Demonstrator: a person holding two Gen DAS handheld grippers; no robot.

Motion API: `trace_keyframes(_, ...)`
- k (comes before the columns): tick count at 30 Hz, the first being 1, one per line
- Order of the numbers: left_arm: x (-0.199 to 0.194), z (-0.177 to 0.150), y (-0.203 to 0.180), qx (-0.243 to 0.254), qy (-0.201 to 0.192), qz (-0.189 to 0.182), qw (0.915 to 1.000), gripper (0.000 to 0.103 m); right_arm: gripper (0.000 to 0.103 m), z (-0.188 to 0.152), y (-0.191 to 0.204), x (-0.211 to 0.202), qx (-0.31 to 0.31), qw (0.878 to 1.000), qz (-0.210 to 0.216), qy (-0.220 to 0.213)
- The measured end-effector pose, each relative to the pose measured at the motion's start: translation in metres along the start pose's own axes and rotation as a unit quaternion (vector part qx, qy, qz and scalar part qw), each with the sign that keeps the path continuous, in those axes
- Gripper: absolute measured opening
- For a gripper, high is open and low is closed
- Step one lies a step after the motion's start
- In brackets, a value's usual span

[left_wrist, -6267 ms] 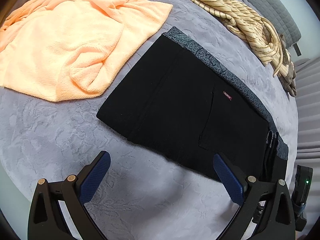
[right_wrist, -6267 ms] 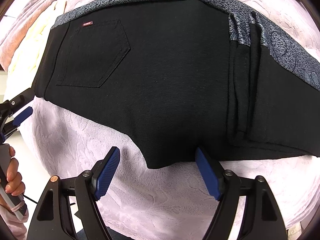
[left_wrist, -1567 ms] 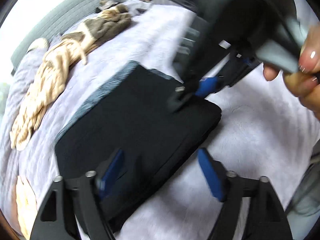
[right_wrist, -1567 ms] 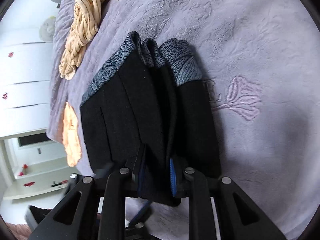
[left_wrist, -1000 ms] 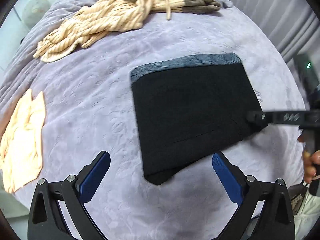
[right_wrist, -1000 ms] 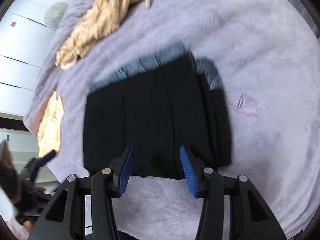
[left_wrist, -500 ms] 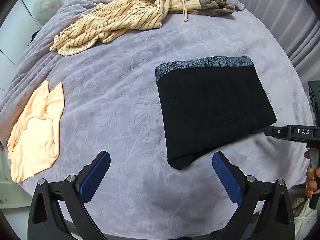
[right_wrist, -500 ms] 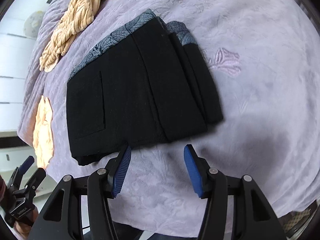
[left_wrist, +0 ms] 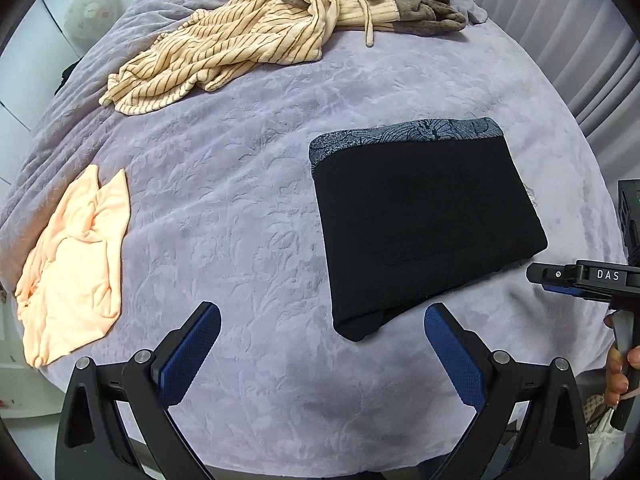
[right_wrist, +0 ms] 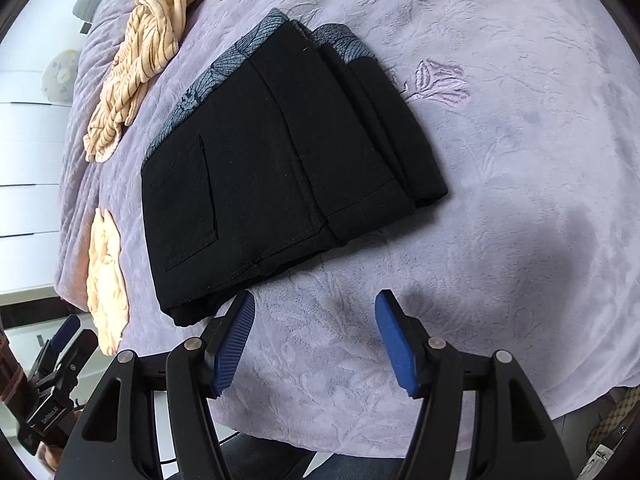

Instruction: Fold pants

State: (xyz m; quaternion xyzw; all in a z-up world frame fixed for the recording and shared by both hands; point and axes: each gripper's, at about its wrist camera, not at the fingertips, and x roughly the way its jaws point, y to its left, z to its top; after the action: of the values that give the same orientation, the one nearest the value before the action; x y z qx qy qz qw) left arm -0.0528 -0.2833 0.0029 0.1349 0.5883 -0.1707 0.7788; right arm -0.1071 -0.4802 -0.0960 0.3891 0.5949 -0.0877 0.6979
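Right wrist view: black folded pants with grey patterned waistband (right_wrist: 276, 168) lie compact on lilac bed (right_wrist: 520, 160). My left hand-held gripper (left_wrist: 322, 354), right hand-held gripper (right_wrist: 314, 338) both spread, empty. Folding looks done.

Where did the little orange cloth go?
The orange cloth lies crumpled at the left edge of the purple bedspread in the left wrist view, well left of the folded black pants and below the striped garment.

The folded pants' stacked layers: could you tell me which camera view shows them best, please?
The right wrist view: the black pants show their stacked fold edges and pocket there. The left wrist view shows only the flat top and patterned waistband.
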Motion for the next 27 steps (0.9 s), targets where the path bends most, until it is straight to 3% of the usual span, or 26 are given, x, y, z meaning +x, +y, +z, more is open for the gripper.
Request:
trace_keyframes(16, 0.012, 0.002, 0.0, -0.009, 0.024, -0.006, 0.9996, 0.102, 0.067, 0.002, -0.006, -0.011, 0.0, 1.0, 0.009, -0.014)
trace_keyframes(27, 0.033, 0.019, 0.011, -0.046, 0.03, -0.015, 0.9984, 0.102, 0.067, 0.034, -0.016, -0.06, -0.021, 0.998, -0.01, -0.057)
